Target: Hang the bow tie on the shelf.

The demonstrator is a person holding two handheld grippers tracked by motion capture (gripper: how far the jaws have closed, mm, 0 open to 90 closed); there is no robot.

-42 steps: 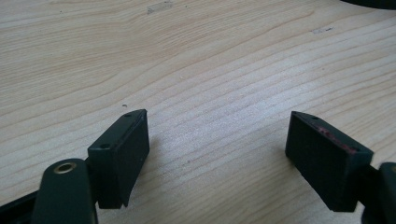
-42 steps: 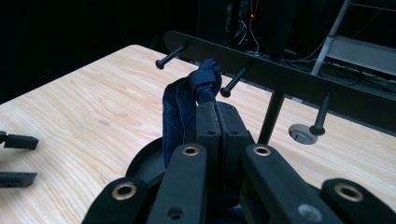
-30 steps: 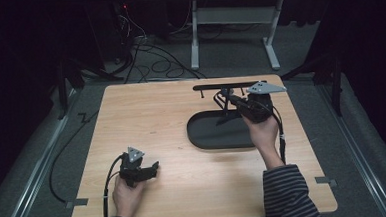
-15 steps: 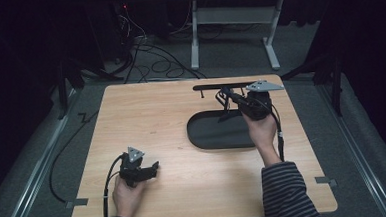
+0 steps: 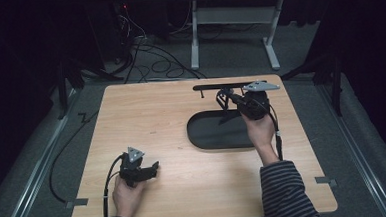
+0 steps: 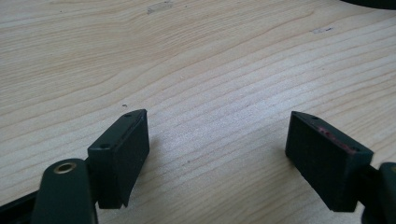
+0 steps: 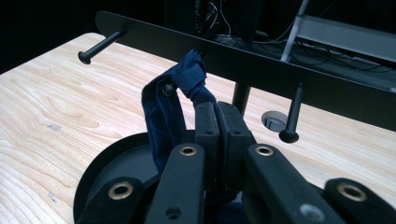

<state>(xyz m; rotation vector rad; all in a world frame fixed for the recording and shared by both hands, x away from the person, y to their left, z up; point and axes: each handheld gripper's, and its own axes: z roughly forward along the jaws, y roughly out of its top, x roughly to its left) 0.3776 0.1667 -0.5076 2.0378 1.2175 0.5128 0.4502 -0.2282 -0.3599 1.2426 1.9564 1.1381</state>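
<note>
Right tongs (image 7: 217,122) are pressed together on a dark blue cloth (image 7: 163,116), which loops up over one peg of the black rack (image 7: 261,74). Left tongs (image 6: 217,156) are spread wide over bare wood with nothing between their jaws, held low near the front left of the bench (image 5: 146,116).

Largest first: the wooden bench has a broad open stretch across its left half and centre, free for moving. Its front edge lies close behind the left hand (image 5: 127,196). The black oval tray (image 5: 207,133) sits right of centre, well apart from the left tongs. Behind the tray, the rack's long bar runs along the bench's far edge, with pegs jutting toward the person. The right hand (image 5: 258,130) holds its tongs above the tray's far end, just in front of the bar. The cloth hangs between peg and tongs.
</note>
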